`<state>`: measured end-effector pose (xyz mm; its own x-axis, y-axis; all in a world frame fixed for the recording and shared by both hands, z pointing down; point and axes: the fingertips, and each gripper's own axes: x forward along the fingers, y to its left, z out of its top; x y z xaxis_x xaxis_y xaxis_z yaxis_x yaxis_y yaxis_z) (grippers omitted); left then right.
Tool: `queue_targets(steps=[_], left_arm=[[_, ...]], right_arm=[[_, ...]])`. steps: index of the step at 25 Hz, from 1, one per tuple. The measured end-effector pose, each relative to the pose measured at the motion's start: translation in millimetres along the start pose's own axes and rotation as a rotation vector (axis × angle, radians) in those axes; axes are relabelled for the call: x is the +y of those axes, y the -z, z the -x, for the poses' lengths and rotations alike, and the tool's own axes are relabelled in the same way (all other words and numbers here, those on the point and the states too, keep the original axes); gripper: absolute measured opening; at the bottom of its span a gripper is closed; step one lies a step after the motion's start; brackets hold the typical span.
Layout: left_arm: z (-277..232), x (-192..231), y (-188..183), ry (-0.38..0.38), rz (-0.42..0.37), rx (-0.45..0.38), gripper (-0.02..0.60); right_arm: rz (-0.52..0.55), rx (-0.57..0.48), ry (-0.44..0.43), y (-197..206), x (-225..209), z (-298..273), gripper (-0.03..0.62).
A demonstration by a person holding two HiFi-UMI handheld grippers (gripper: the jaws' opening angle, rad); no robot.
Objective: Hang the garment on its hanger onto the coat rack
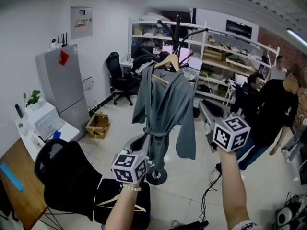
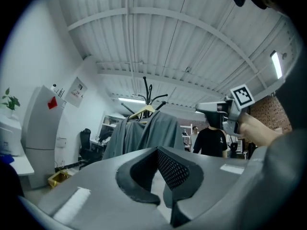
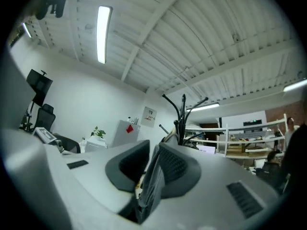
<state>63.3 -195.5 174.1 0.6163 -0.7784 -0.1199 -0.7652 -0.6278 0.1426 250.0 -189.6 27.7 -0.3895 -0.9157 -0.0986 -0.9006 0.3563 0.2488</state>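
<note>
A tall grey cabinet stands well off to the left of the left gripper. It bears one red sticker, and the print on the single wall notice above it is too small to read.

Ahead of both grippers rises the one black coat rack. On it hangs the one grey garment on its wooden hanger, just left of the right gripper. That gripper's jaws are nipped together on a fold of the garment's grey cloth, which fills the slit between the pads. The left gripper's jaws stand apart with nothing between them, low down and short of the garment.

There are two black office chairs, one just left of the left gripper and one far beyond it. A second hanger lies on the near chair's seat. Each gripper carries one marker cube patterned in black-and-white squares.
</note>
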Motion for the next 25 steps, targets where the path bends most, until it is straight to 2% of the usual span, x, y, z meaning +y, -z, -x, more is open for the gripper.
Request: queue_targets(steps=[1,2,9,15,19,25], left_arm=[[3.7,-1.0,9.4,-0.012,0.002,0.013,-0.012],[7.2,-1.6,19.7,-0.026,0.005,0.025,-0.012],[23.9,-14.6,92.1,-0.071,0.097,0.085,-0.012],[28.8,-28.3,135.5,-0.103,0.100,0.147,-0.012],[28.7,-35.5,157.5,-0.112,0.093,0.194,-0.012],[24.4,-34.0,160.7,-0.132,0.072,0.197,-0.012]], right_arm=[[-0.008,0.002,0.012,21.4,7.0,13.2,0.018],[-0.019,0.010,0.021,43.4,14.3,25.1,-0.003],[-0.225,0.088,0.001,169.3,47.1,80.2,-0.005],[-0.331,0.212,-0.003,254.7,58.1,100.0,-0.005],[-0.376,0.268,-0.004,283.3,62.8,107.4,-0.005],[-0.357,0.285,0.002,289.9,53.8,109.1,-0.004]])
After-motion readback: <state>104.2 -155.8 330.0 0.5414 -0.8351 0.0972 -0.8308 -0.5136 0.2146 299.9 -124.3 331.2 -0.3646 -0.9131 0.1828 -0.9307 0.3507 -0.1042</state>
